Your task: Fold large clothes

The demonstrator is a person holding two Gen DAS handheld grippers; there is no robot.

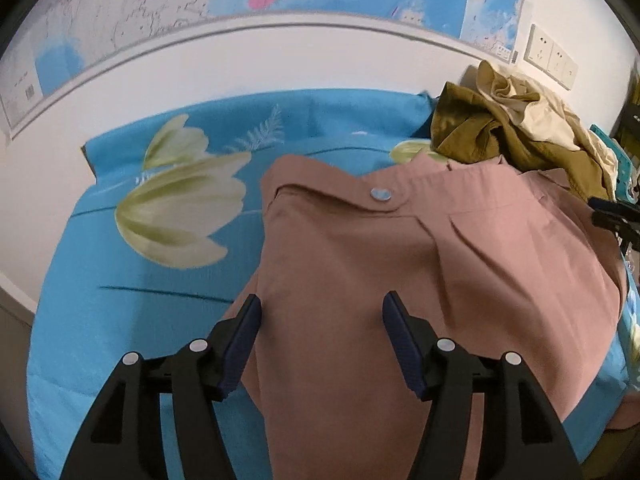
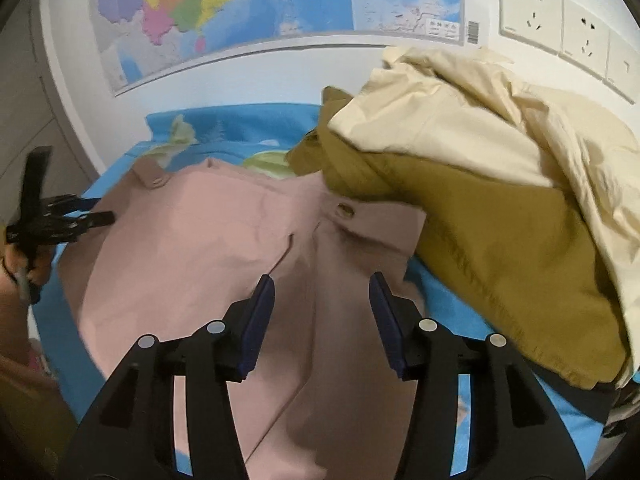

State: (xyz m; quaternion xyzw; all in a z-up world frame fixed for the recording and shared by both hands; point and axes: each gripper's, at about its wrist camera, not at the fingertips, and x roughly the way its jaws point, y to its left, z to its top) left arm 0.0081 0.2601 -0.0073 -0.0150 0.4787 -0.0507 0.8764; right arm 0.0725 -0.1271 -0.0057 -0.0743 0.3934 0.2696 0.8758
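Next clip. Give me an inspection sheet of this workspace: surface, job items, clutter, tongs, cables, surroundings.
Surface: blue floral bedsheet, pushed against the wall.
Job's things: pink garment spread flat on the sheet, buttoned tabs near its far edge.
Clutter: olive garment heaped at the pink one's far right corner, overlapping it; cream garment crumpled on top.
Tongs: left tongs open above the pink fabric, gripping nothing; right tongs open, likewise.
Cables: nothing seen.
Surroundings: wall map above the bed; wall sockets to its right.
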